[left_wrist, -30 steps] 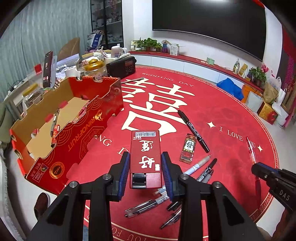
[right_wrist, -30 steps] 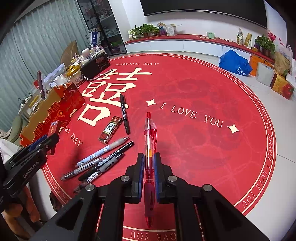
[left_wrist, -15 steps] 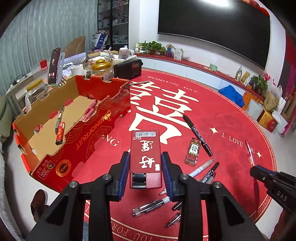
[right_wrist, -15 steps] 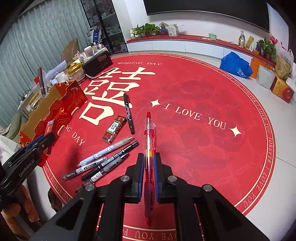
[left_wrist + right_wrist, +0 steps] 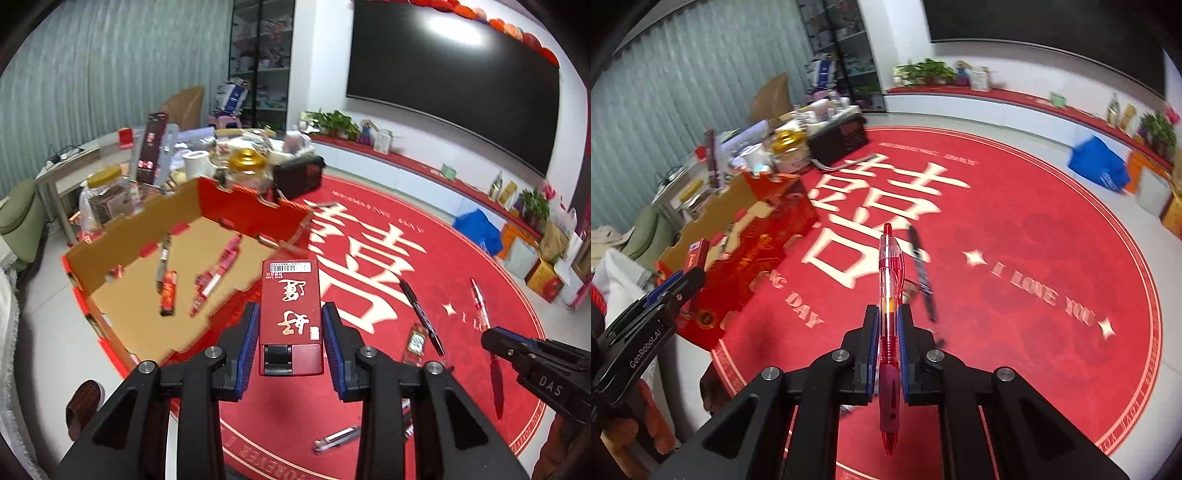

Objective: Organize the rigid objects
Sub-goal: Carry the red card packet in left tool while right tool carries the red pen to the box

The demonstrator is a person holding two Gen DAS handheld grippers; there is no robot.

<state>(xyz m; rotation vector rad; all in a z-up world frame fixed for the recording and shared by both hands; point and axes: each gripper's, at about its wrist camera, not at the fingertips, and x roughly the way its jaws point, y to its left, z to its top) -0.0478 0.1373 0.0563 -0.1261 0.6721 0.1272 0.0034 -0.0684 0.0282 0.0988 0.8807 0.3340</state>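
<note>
The open cardboard box lies left of the round red mat, its top unobstructed; pens and a small red pack lie on its floor, with bare cardboard at the near end; its raised red walls edge the way in; a cluttered low table with jars and a black radio crowds the far side; the black marker lies on the mat to the right; the mat's far right is bare.
</note>
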